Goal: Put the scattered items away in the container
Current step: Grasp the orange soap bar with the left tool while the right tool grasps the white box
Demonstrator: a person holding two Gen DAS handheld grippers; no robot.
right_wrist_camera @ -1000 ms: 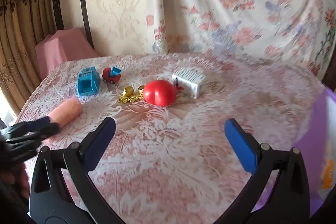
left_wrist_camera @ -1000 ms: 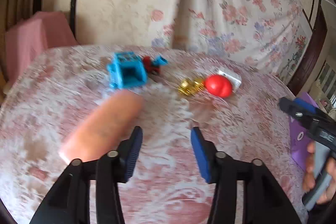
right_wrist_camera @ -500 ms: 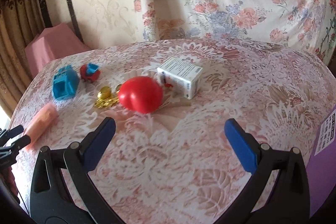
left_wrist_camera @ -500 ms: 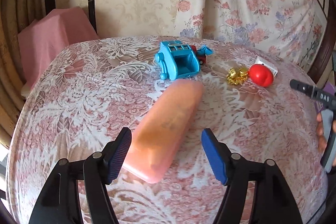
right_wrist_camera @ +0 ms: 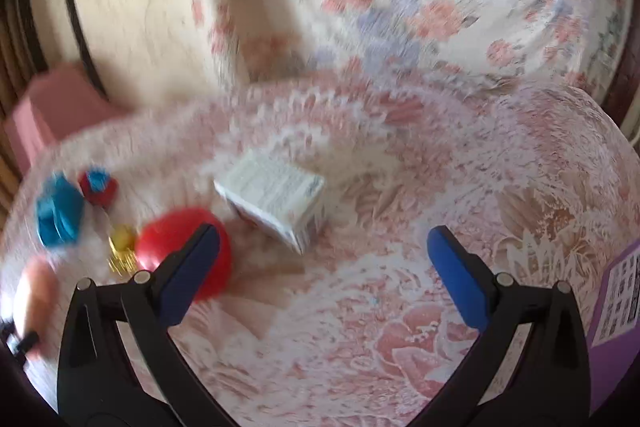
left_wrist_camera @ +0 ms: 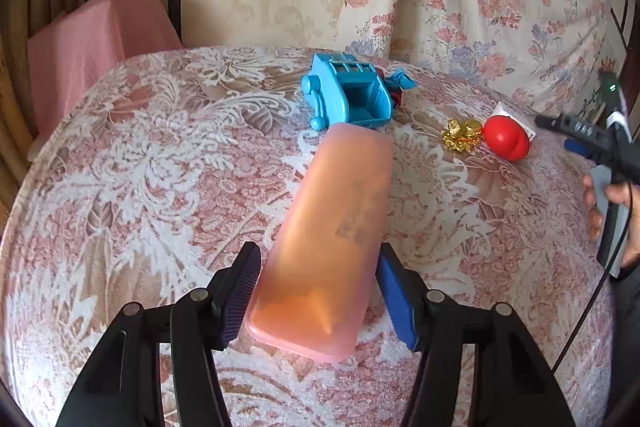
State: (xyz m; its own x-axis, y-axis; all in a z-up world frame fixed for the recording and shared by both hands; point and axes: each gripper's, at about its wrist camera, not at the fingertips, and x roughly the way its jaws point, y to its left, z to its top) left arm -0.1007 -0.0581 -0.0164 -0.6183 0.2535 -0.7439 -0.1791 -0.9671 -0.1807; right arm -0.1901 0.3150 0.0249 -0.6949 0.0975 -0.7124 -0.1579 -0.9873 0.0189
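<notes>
Right wrist view smeared by motion blur, detail hard to read. Nearest in the left wrist view: left gripper [left_wrist_camera: 316, 291] spread around the near end of a long orange case [left_wrist_camera: 326, 239], pads just beside its sides, contact impossible to confirm. Case lying flat on the floral tablecloth [left_wrist_camera: 160, 167], far end touching or just short of a blue toy [left_wrist_camera: 348, 97]. Behind that, partly hidden, a red-and-blue toy [right_wrist_camera: 98, 183]. Toward the right edge of the table: gold trinkets [left_wrist_camera: 462, 135] touching a red ball [left_wrist_camera: 506, 139], with a white box [right_wrist_camera: 274, 199] peeking out behind. Right gripper [right_wrist_camera: 324, 275] spread wide, holding nothing, left finger overlapping the ball. Purple container [right_wrist_camera: 616, 307] cut off at the right edge; only a labelled wall visible.
</notes>
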